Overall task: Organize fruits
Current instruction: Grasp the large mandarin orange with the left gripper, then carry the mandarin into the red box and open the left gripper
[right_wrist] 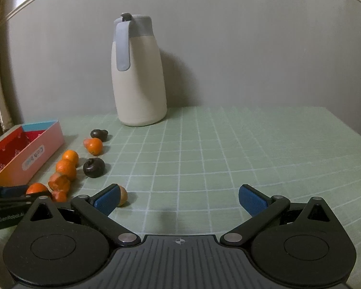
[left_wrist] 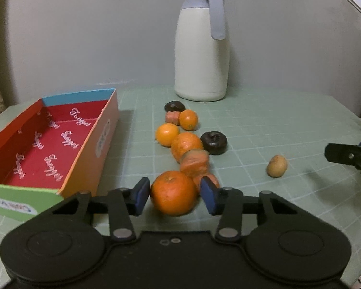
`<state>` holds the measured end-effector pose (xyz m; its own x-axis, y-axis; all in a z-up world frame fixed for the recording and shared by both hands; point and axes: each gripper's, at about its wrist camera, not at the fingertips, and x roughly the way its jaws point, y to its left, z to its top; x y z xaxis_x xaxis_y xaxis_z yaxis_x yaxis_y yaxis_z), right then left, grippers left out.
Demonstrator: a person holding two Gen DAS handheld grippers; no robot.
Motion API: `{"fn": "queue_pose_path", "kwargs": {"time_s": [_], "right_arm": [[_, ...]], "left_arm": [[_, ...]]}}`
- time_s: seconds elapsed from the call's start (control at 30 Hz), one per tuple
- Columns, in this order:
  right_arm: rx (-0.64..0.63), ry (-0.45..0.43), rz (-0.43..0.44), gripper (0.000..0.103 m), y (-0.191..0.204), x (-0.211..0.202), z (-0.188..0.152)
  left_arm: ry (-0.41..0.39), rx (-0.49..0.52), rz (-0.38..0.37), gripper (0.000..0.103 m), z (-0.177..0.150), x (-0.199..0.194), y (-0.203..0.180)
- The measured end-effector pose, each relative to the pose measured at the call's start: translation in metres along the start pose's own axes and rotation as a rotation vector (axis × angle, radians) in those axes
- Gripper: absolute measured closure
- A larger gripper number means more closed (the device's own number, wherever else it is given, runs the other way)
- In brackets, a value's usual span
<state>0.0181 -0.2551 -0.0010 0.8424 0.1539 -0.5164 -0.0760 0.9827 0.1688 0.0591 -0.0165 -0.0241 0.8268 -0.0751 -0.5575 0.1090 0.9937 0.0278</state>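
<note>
A: How far along is the sorting?
B: Barely begun, I'd judge. The red box (left_wrist: pixel 48 142) looks empty, and every fruit I can see lies on the table (left_wrist: pixel 264 125) to the right of it.
A: Where's the nearest fruit?
B: The big orange (left_wrist: pixel 173 193) sits between the fingers of the left gripper (left_wrist: pixel 175 195): one pad seems to touch it, the other stands just beside it, so no grip is made out yet.
A: And beyond the orange?
B: A line of small oranges, reddish pieces and two dark fruits runs toward the white jug (left_wrist: pixel 202 45).
A: The other hand?
B: The right gripper (right_wrist: pixel 179 198) is spread wide, holding nothing, with the tan fruit (right_wrist: pixel 122 195) by its left finger.
</note>
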Motion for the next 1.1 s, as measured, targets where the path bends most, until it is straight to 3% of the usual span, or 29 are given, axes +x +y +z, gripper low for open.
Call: {"fn": "queue_pose_path", "kwargs": {"time_s": [0.1,0.33,0.57,0.7,1.0,1.1], "right_arm": [[-0.011,0.001,0.005,0.0,0.004,0.002,0.001],[-0.03,0.0,0.001,0.0,0.011,0.003,-0.001],[-0.048,0.0,0.003,0.0,0.017,0.001,-0.003],[-0.059,-0.004,0.038,0.0,0.025,0.0,-0.003],[-0.093,-0.017,0.161,0.0,0.054,-0.003,-0.005],[-0.09,0.012,0.18,0.0,0.064,0.004,-0.006]], "left_arm": [[0.003,-0.022,-0.025,0.071,0.002,0.002,0.003],[-0.017,-0.033,-0.041,0.072,0.002,-0.004,0.005],[-0.169,-0.022,0.01,0.072,0.016,-0.038,0.012],[-0.244,-0.02,0.088,0.072,0.025,-0.051,0.029],[-0.193,-0.165,0.233,0.072,0.028,-0.039,0.101],[-0.17,-0.199,0.241,0.064,0.024,-0.039,0.117]]}}
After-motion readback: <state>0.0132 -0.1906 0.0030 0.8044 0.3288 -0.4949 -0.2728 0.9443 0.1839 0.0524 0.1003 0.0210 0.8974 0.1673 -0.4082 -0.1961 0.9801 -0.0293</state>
